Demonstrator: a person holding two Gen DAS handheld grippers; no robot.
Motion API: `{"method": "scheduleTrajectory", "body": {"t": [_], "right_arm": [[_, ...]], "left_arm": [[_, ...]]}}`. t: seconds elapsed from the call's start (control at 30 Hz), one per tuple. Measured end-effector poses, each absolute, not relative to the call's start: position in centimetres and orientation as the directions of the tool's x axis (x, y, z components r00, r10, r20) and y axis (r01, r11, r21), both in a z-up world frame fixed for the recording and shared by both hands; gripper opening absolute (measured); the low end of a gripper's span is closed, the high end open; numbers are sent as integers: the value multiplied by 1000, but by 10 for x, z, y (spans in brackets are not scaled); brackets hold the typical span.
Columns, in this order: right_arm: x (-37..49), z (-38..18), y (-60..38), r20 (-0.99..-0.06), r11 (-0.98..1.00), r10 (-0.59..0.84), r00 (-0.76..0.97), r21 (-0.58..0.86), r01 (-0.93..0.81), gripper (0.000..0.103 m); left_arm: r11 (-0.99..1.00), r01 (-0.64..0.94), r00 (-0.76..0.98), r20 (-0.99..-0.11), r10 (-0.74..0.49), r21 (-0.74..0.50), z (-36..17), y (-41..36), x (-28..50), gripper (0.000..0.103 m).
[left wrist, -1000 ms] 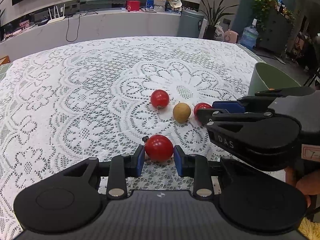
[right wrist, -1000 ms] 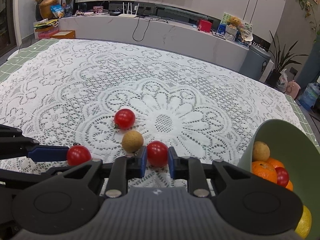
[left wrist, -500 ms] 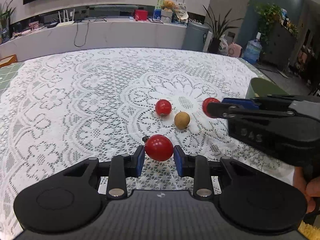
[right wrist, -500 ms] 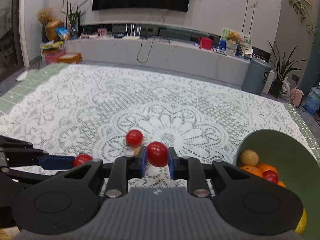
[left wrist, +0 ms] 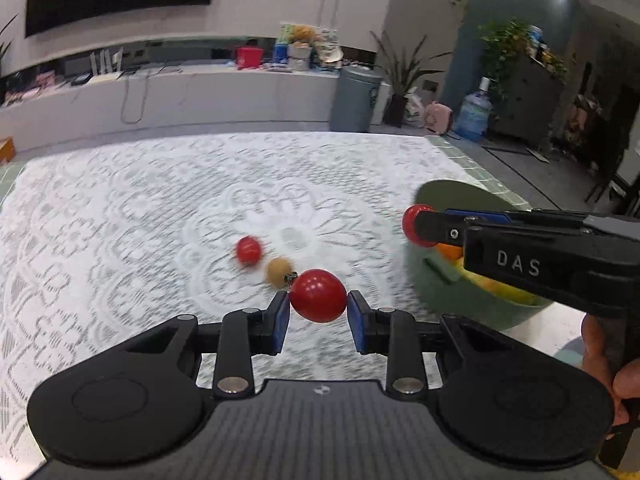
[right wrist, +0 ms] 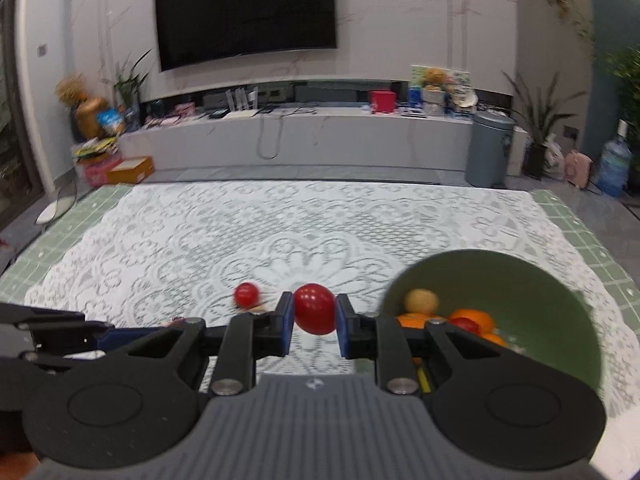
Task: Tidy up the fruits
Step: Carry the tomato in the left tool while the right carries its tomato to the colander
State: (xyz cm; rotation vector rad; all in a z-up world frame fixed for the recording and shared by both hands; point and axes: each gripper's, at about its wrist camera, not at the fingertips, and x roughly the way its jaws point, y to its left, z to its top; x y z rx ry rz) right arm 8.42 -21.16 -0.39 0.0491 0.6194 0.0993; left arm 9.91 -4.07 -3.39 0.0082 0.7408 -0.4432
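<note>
Both your grippers have risen off the lace tablecloth (right wrist: 200,240), each clamped on a cherry tomato.

Your left gripper (left wrist: 319,316) angles downward gripping its tomato (left wrist: 318,295); your right gripper (right wrist: 311,326) carries its tomato (right wrist: 315,308) beside the green bowl (right wrist: 520,276) of fruit.

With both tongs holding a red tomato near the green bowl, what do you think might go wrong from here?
1. The left tongs and right tongs each pinch a smooth round red tomato by narrow pads; either could slip out.
2. The green bowl already holds oranges, so a dropped tomato may bounce out.
3. Both tongs crowd the bowl and could collide.
</note>
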Motion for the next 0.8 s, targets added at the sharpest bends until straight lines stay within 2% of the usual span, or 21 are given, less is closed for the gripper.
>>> {"method": "scheduleTrajectory", "body": {"t": [0.3,0.5,0.67,0.8], "right_arm": [[76,9,-274,-575,985,-60,816,98,142,18],[91,5,-320,-616,955,-116,779,147,258,18],[109,-13,-344,-689,927,-82,720,213,309,18],[116,-21,-351,-708,914,-83,701,226,337,18]], "left_arm": [[864,499,636,-648,-419,-68,-16,-103,110,35],[832,553,604,-661,-444,-53,-16,-147,130,35],[801,598,574,-688,-444,-18,-24,-176,150,35],[778,628,556,-706,-439,12,-30,-192,164,35]]}}
